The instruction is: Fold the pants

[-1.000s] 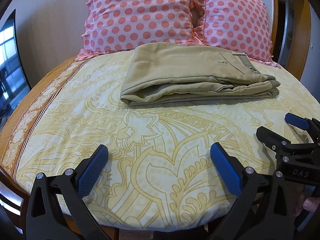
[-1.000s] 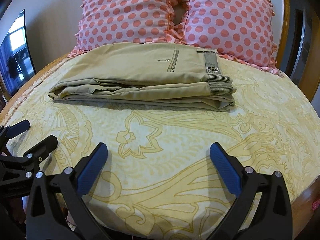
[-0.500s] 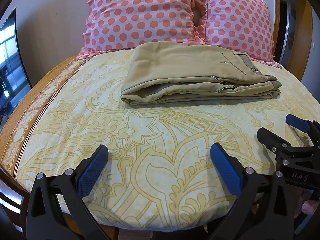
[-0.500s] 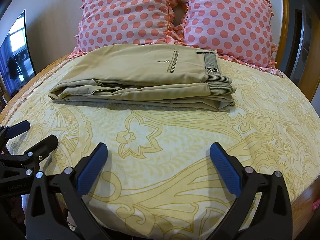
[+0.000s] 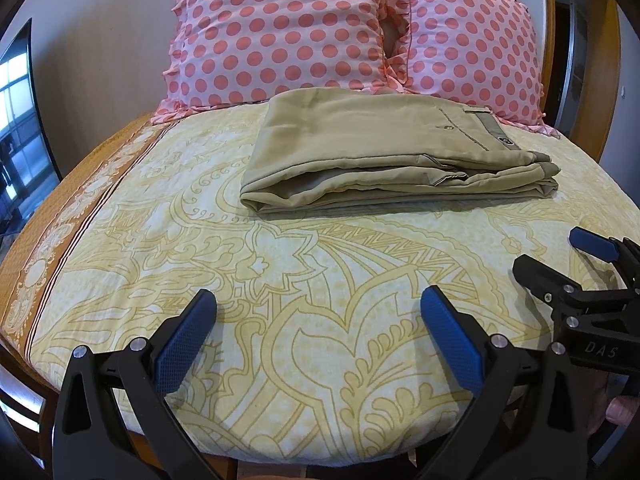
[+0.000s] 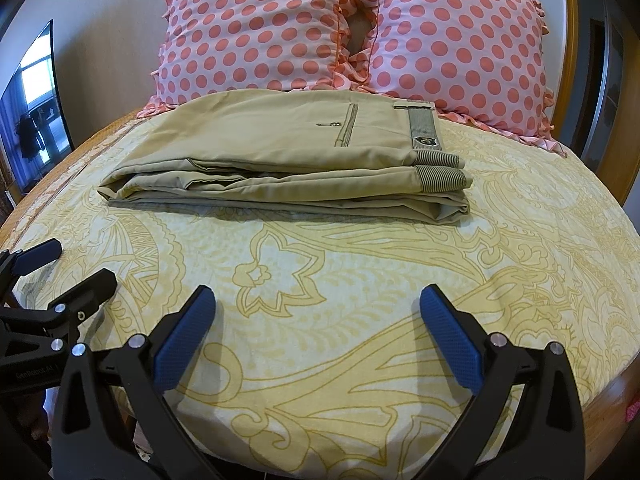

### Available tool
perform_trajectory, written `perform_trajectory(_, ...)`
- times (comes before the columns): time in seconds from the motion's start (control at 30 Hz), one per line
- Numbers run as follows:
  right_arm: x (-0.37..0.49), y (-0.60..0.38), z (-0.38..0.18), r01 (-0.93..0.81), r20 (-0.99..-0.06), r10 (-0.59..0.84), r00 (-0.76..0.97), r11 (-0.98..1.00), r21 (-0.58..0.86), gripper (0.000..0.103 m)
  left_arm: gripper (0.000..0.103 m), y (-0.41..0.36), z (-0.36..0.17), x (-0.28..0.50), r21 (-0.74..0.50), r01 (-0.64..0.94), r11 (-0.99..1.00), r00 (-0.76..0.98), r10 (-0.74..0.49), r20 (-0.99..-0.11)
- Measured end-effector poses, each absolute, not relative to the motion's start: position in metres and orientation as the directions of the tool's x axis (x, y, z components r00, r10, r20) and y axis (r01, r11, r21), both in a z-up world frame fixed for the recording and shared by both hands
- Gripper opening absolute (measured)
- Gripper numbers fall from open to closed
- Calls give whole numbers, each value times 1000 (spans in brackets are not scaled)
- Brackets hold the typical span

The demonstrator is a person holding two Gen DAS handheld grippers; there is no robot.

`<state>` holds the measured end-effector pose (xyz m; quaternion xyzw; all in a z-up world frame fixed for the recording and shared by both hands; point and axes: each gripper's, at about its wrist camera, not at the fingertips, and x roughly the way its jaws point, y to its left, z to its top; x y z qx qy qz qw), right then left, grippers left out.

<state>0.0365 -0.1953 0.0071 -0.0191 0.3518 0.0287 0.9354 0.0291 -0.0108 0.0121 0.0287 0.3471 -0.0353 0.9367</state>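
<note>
Both grippers have their jaws wide apart and hold nothing. The left gripper point(image 5: 318, 320) and the right gripper point(image 6: 316, 316) hang side by side over the near part of the bed point(image 6: 360, 280), above the yellow patterned sheet, and each one shows at the edge of the other's view. They are well apart from the pants point(image 6: 280, 160).

The pants lie further up the bed, just in front of two pink dotted pillows point(image 6: 256, 28). They look already folded into a flat, thick packet of several layers. The long axis of the packet runs across the bed, from left to right. The striped waistband point(image 6: 438, 168) points to the right side, and the rounded fold is on the left end.

I judge the cloth to be soft, light and a little limp, not slippery. The layers can slide on each other, so it is better to pinch all layers together at the two short ends, near the edge that faces the grippers.
</note>
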Motion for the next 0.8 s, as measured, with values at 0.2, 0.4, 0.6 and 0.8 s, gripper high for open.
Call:
perform_trajectory(0.2, 36, -194, 7, -65, -659, 38, 751, 998, -16, 101, 102, -11, 12, 29, 29, 86, 996, 758, -47, -651)
perform_trajectory(0.4, 36, -193, 8, -64, -658, 38, 752, 998, -16, 101, 102, -11, 12, 29, 29, 86, 996, 758, -46, -651)
perform_trajectory(0.6, 37, -193, 8, -64, -657, 38, 753, 998, -16, 101, 102, -12, 12, 28, 30, 87, 996, 761, -47, -648)
perform_trajectory(0.8, 37, -193, 7, -63, -656, 37, 753, 998, -16, 101, 102, -12, 12, 27, 30, 86, 996, 761, -46, -647)
